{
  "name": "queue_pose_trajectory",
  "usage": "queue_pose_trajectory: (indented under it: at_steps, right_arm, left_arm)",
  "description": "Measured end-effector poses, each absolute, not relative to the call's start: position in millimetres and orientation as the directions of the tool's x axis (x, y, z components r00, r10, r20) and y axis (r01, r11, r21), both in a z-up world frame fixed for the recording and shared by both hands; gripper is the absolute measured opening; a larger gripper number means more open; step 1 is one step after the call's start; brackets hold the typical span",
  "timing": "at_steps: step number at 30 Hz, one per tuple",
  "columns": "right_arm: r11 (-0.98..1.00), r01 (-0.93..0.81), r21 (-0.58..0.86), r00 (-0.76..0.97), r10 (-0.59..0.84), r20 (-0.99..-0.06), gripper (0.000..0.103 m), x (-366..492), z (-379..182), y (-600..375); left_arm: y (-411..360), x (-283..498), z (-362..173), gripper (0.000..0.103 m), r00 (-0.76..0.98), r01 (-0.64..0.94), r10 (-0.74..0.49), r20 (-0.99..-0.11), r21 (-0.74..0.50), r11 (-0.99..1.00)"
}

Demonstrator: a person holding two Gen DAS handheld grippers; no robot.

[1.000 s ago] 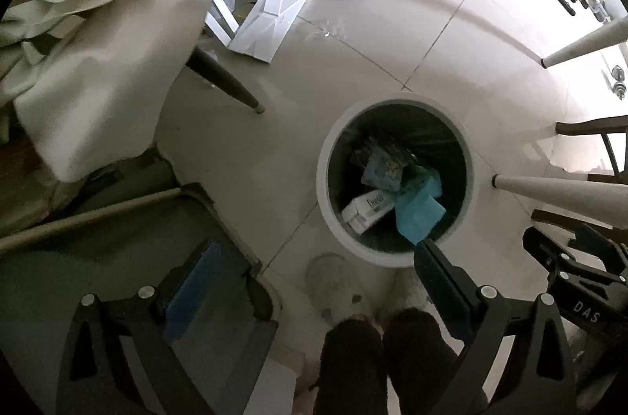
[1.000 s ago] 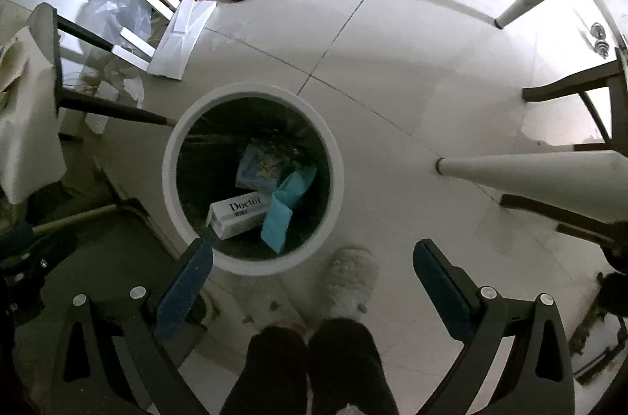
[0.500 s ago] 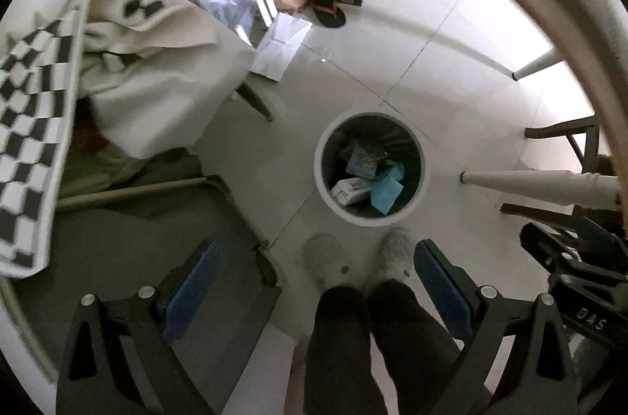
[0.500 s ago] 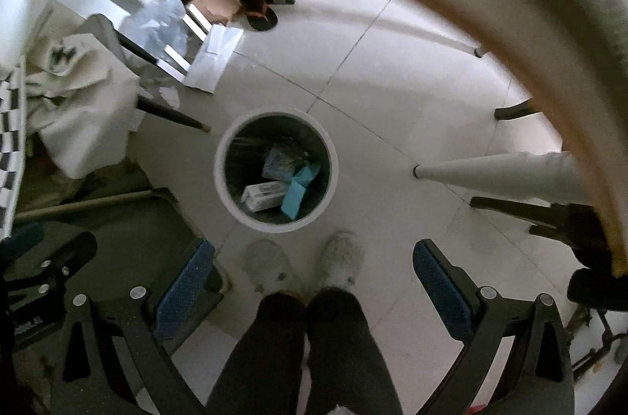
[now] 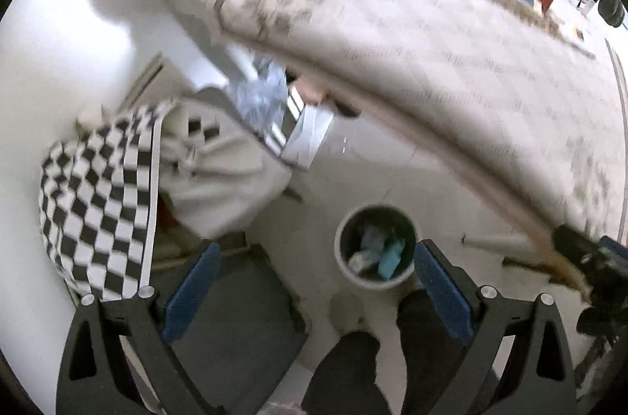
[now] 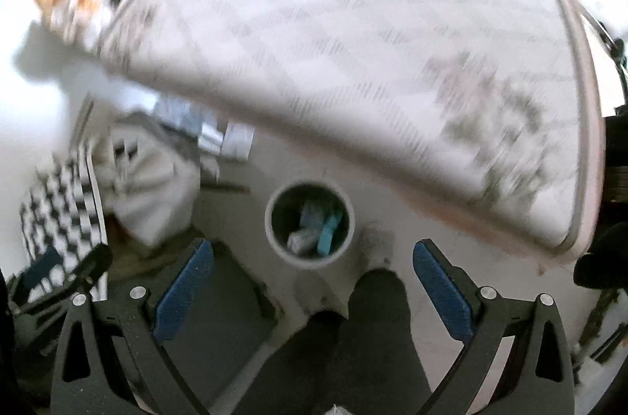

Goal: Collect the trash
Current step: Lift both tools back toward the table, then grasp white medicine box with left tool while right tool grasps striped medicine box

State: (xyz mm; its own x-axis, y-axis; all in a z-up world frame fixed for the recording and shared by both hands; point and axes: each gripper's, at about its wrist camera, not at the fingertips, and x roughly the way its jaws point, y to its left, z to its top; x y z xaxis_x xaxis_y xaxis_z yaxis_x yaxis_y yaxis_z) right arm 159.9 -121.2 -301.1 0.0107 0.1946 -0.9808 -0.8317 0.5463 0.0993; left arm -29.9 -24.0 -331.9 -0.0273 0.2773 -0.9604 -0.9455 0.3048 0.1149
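Both claws hang wide apart and carry nothing: the left gripper point(image 5: 314, 285) and the right gripper point(image 6: 312, 275) each show blue-padded fingers spread to the edges of their views, with only floor and the person's dark legs between them. Neither has anything to drop, so I judge the hands are free to fetch the next piece.

Largest in view is the table point(image 5: 451, 34), its pale patterned cloth sweeping across the upper half of both pictures; motion blur smears it. Small boxes and clutter sit along its far edge, too blurred to name, and any remaining trash probably lies up there.

To the left, a black-and-white checkered cloth point(image 5: 98, 203) and a cream fabric bundle point(image 5: 227, 175) are draped over what seems to be a chair, well apart from the task.

On the tiled floor, just ahead of the person's feet, stands the round white-rimmed trash bin point(image 5: 341, 270), also seen from the right wrist point(image 6: 271, 234). It sits beside the table edge, presumably so that items lifted off the top need only a short drop. Inside lie a teal wrapper point(image 5: 388, 260), a pale blue packet point(image 5: 371, 238) and a white carton point(image 5: 359, 260), loosely piled on the dark liner.
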Motion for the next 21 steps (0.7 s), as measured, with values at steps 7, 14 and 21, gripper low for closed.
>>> queue_pose_trajectory:
  at_steps: [7, 14, 21]
  right_arm:
    - [0.708, -0.697, 0.113, 0.053, 0.208, -0.977, 0.103, 315.8, -286.0, -67.9]
    - [0.868, -0.481, 0.121, 0.072, 0.177, -0.982, 0.103, 487.5, -314.1, -2.0]
    - [0.939, -0.327, 0.110, 0.037, 0.129, -0.991, 0.103, 581.4, -357.3, 61.6]
  left_arm:
    - [46.1, 77.8, -323.0, 0.101, -0.041, -0.944, 0.287, -0.957, 0.131, 0.303]
    - [145.1, 195.9, -343.8, 0.101, -0.056, -0.960, 0.185, -0.981, 0.104, 0.259]
    - [218.1, 272.6, -356.9, 0.101, -0.072, -0.955, 0.147, -0.986, 0.111, 0.275]
